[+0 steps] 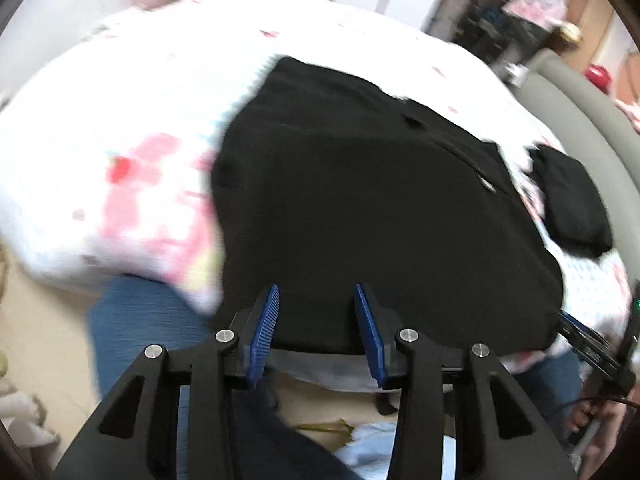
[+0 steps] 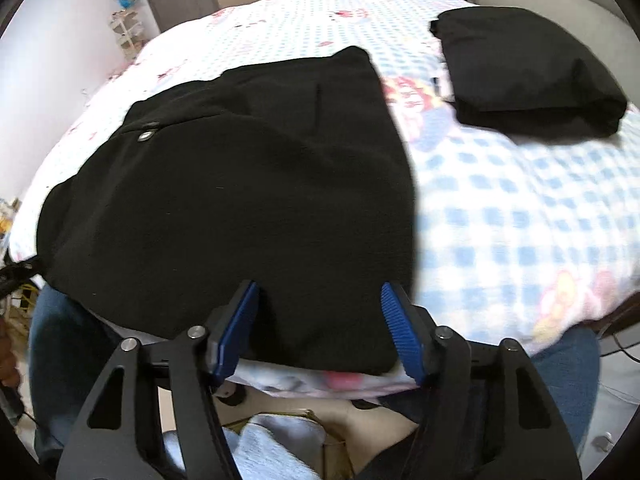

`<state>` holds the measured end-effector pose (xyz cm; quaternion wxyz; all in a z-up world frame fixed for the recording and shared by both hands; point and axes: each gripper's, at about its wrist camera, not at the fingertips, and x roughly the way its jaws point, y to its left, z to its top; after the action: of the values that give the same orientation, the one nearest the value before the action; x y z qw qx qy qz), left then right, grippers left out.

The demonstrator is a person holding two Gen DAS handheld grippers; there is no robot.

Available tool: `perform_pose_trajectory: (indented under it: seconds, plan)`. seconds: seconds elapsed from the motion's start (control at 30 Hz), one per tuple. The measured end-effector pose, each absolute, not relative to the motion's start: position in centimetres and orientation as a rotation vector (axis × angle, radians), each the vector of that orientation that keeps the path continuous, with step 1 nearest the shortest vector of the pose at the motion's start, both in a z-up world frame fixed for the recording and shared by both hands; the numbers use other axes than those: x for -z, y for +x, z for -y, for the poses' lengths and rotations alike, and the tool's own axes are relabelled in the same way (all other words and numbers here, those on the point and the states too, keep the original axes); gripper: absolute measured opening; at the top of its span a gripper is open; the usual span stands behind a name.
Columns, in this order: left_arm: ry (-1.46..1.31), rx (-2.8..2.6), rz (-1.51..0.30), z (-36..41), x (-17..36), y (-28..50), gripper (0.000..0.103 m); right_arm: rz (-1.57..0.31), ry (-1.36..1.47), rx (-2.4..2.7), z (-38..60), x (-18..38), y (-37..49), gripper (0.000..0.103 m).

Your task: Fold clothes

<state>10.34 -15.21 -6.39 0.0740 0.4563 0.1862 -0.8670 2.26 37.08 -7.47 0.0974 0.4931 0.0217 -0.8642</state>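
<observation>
Item one: black garment (image 2: pixel 240 200), spread flat on the checked bedsheet (image 2: pixel 500 208), its near hem along the bed edge in front of you, probably so both tongs can take that hem for a fold.
Item two: folded black garment (image 2: pixel 528 76), set aside near the far right, apparently finished.
Item three: your left gripper (image 1: pixel 316 328), blue pads partly apart, straddling the near hem; nothing clamped.
Item four: your right gripper (image 2: pixel 320 332), pads wider apart, over the hem near the garment's right corner; nothing gripped.
</observation>
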Motion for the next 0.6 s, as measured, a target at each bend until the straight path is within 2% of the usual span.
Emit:
perform_pose_trajectory:
  seconds: [0.03, 0.17, 0.27, 0.4, 0.5, 0.6]
  plan:
    - [1.362, 2.599, -0.593, 15.8, 6.5, 10.7, 0.045, -0.073, 1.471, 2.598, -37.6, 7.4, 2.5, 0.077]
    - [1.400, 2.539, -0.606, 16.6, 7.9, 10.8, 0.046, 0.044, 1.477, 2.577, -39.2, 7.5, 2.6, 0.076]
    - [1.429, 2.479, -0.578, 16.9, 8.8, 10.4, 0.052, 0.028, 1.511, 2.547, -39.0, 8.2, 2.1, 0.076]
    - [1.385, 2.426, -0.443, 16.9, 8.0, 10.0, 0.053, -0.012, 1.486, 2.528, -40.3, 8.3, 1.7, 0.077]
    - [1.345, 2.496, -0.466, 16.5, 7.1, 9.8, 0.050, 0.004, 1.476, 2.565, -41.4, 7.9, 1.7, 0.077]
    - [1.286, 2.607, -0.405, 14.8, 6.0, 9.4, 0.051, 0.022, 1.459, 2.583, -41.7, 7.5, 1.7, 0.077]
